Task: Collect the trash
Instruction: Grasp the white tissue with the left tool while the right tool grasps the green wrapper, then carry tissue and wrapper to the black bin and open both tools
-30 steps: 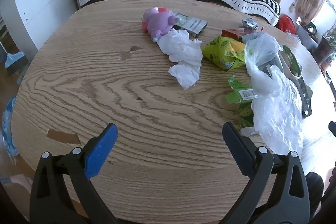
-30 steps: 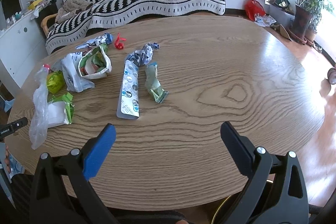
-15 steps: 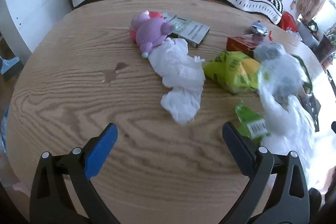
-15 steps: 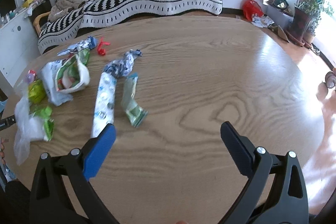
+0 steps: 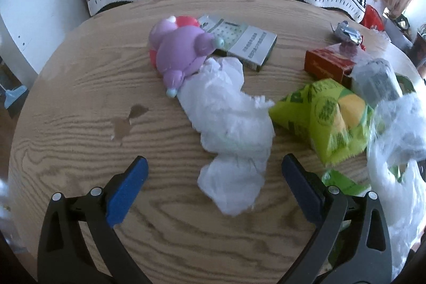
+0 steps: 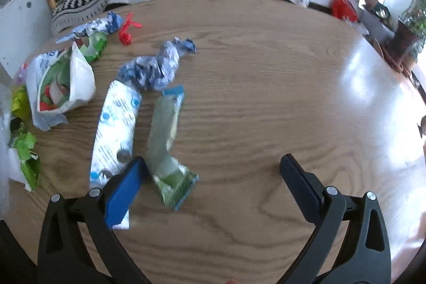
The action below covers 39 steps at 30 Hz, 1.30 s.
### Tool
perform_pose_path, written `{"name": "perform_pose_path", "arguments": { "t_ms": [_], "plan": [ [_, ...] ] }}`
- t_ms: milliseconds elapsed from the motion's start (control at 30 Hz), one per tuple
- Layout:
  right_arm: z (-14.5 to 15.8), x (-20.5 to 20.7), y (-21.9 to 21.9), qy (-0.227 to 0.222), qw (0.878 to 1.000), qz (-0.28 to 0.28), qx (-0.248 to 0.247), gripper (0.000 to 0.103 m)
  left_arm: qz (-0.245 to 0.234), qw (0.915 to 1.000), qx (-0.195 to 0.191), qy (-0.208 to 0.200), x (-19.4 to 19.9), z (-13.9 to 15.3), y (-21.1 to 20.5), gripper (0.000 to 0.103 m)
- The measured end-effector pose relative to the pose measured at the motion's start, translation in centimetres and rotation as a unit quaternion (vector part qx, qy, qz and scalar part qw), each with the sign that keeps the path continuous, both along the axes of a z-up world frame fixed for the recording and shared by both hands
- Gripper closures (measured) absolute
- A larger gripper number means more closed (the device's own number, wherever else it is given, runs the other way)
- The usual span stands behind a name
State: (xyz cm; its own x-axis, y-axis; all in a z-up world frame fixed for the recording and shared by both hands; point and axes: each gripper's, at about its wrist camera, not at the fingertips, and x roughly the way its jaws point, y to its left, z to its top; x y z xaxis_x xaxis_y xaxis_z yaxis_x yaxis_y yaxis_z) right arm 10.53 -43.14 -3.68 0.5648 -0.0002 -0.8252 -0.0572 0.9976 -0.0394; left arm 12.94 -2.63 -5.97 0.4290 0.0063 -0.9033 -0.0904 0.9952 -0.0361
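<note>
Round table (image 5: 80, 103), left view — crumpled tissue (image 5: 229, 124) at centre; plush toy (image 5: 181, 52) behind it, touching; flat box (image 5: 245, 41) behind the toy; snack packet (image 5: 327, 119) right of the tissue; small carton (image 5: 327, 65) behind the packet; plastic bag (image 5: 394, 151) far right. Right view — blister strip (image 6: 114, 129) left of sachet (image 6: 165, 140); twisted wrapper (image 6: 157, 65) behind both; open pouch (image 6: 61, 81) further left.

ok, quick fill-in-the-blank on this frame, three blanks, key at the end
1. The crumpled white tissue lies between the fingers of the ____ hand-held gripper.
2. The plush toy touching the tissue is ____ in colour.
3. The right hand-held gripper is ____, with a green wrapper between its fingers.

Missing words: left; purple; open
</note>
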Motion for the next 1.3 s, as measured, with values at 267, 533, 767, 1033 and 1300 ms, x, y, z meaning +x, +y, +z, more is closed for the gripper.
{"name": "perform_pose_path", "arguments": {
  "t_ms": [267, 533, 767, 1033, 1300],
  "plan": [
    [-0.2, 0.4, 0.0, -0.026, 1.000, -0.007, 0.003, 0.005, 0.010, 0.9990, -0.001, -0.043, 0.0, -0.2, -0.2, 0.006],
    [-0.2, 0.2, 0.2, -0.026, 1.000, -0.004, 0.003, 0.005, 0.001, 0.9993, -0.005, -0.037, 0.0, -0.3, -0.4, 0.006],
    [0.9, -0.2, 1.9, -0.022, 0.999, 0.046, 0.015, 0.086, -0.030, 0.9978, -0.051, -0.031, -0.5, 1.0, -0.4, 0.094],
    [2.7, -1.1, 1.2, -0.035, 0.998, 0.026, 0.049, 0.086, -0.025, 0.9962, -0.064, -0.053, -2.9, 4.4, 0.7, 0.094],
    [4.9, -3.3, 0.2, -0.047, 0.996, 0.017, 0.069, 0.086, -0.041, 0.9938, -0.064, -0.082, -5.0, 8.3, 0.2, 0.093]
  ]
}}
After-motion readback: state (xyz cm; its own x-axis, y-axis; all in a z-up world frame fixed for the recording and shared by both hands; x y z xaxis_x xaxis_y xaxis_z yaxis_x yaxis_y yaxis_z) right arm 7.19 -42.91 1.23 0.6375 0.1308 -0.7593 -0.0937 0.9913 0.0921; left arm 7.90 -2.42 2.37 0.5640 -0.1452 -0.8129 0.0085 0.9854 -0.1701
